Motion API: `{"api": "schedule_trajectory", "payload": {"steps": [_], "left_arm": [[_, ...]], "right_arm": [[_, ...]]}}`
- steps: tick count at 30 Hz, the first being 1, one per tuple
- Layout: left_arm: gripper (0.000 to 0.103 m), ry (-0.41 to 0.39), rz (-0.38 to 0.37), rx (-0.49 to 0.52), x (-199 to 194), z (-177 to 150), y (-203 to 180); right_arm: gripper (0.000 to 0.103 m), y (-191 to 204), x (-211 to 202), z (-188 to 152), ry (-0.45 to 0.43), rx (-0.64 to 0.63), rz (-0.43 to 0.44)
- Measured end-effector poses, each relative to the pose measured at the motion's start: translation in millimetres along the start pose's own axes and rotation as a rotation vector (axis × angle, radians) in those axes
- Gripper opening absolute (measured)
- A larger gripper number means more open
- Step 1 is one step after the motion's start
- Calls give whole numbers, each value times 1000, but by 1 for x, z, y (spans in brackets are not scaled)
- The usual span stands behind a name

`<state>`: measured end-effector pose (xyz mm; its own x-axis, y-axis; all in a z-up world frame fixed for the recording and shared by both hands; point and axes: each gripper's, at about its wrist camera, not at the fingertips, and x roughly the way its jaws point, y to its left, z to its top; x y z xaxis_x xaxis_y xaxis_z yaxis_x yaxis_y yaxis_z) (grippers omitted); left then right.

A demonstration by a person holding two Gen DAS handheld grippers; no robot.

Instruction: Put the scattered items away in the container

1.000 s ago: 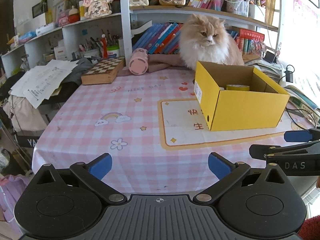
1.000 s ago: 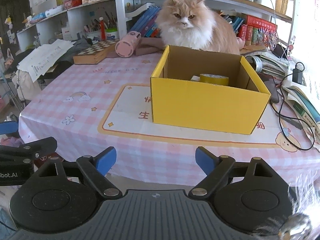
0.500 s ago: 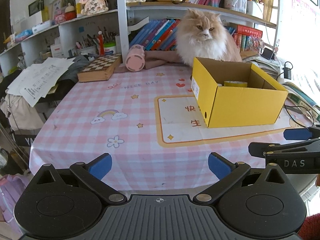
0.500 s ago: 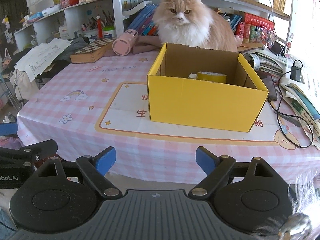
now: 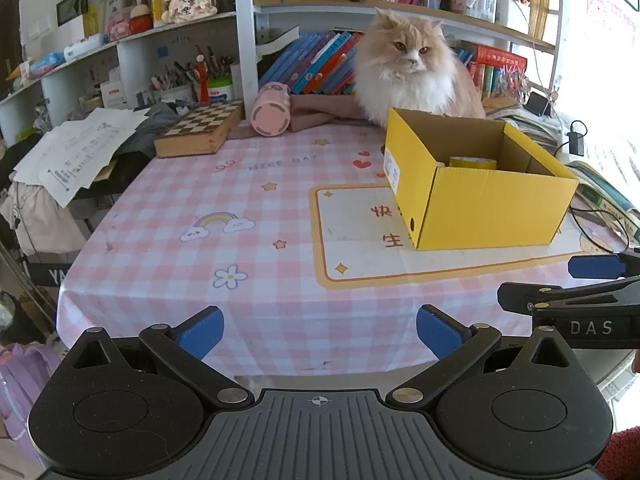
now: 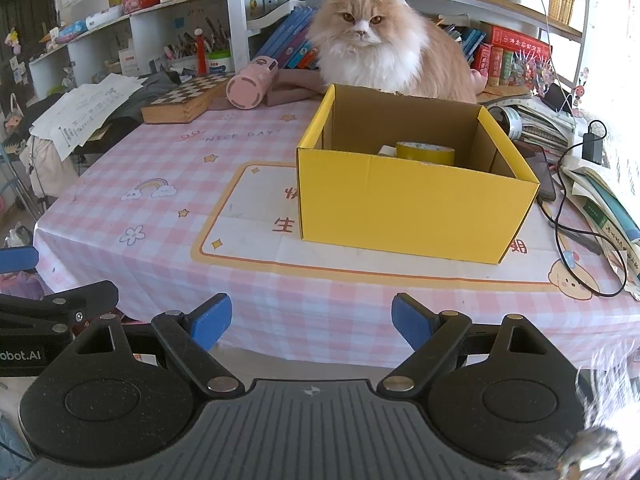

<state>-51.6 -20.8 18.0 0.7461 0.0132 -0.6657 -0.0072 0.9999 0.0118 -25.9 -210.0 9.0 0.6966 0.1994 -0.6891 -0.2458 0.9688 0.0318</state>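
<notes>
Nearest, the left gripper (image 5: 319, 334) hangs just off the near table edge with its blue-padded fingers (image 5: 202, 330) spread wide and nothing between them; the right gripper (image 6: 311, 322) sits beside it in the same way, fingers (image 6: 212, 320) wide apart and empty, its side also showing at the right of the left view. Beyond both sets of fingertips stretches the pink checked tablecloth (image 5: 168, 240), bare of loose items across the near and middle stretch; ahead and to the right of the left fingers, and straight ahead of the right ones, stands the yellow box (image 6: 412, 208), open-topped, on the printed mat. Inside it, against the far wall, lies a roll of yellow tape (image 6: 425, 152) with something pale just beside it that is too hidden to name. Past the box sits a fluffy cat (image 6: 376, 48), touching or nearly touching its rear rim; left of the cat lie a pink cylinder (image 5: 270, 110) on its side and a chessboard box (image 5: 200, 130), with a cable and books off to the right. Judging from this, the tidying looks essentially finished; whether the far-edge things count as scattered items I cannot tell, and they are the only candidates left.
</notes>
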Motion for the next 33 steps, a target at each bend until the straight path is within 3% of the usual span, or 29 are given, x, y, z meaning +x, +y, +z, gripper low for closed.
{"api": "schedule_trajectory", "payload": {"steps": [33], "left_arm": [[103, 3, -4, 0, 3, 1, 1]], "right_arm": [[87, 2, 4, 1, 6, -8, 0]]}}
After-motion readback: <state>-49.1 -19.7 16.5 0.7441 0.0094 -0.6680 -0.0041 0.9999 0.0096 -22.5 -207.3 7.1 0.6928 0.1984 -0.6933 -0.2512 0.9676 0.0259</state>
